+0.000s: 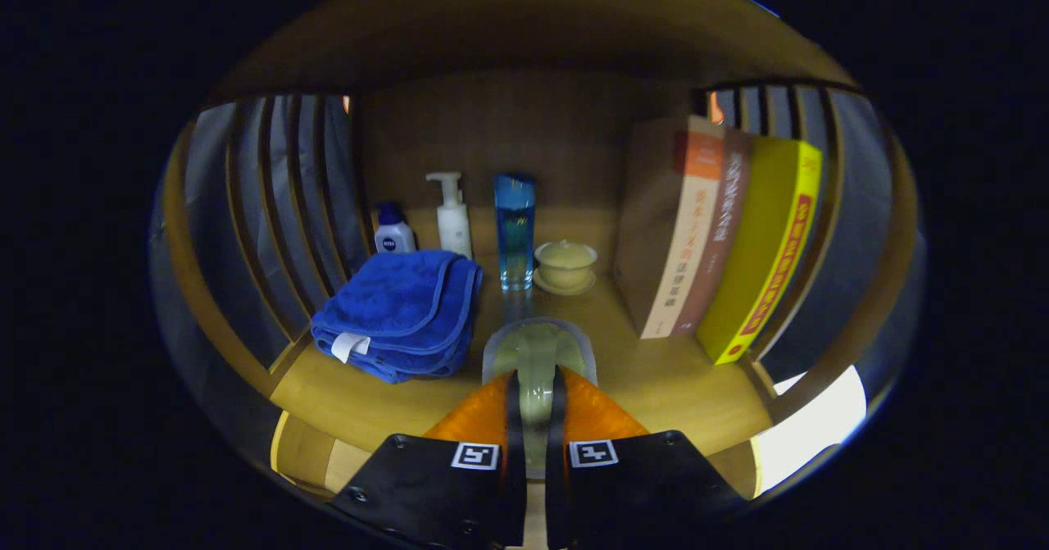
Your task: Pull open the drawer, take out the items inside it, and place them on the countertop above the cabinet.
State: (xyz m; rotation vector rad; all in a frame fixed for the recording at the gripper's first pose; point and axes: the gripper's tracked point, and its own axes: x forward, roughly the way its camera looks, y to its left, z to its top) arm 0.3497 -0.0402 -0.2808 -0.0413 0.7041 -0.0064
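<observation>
Your gripper is narrow, both fingers pressing on a pale glass cup, held just above the wooden countertop. Beyond the cup, approx. in a row near the back wall: small blue-cap bottle, white pump bottle, tall blue bottle, lidded tea bowl. Folded blue towel lies to the left, w/ books standing tilted on the right.
</observation>
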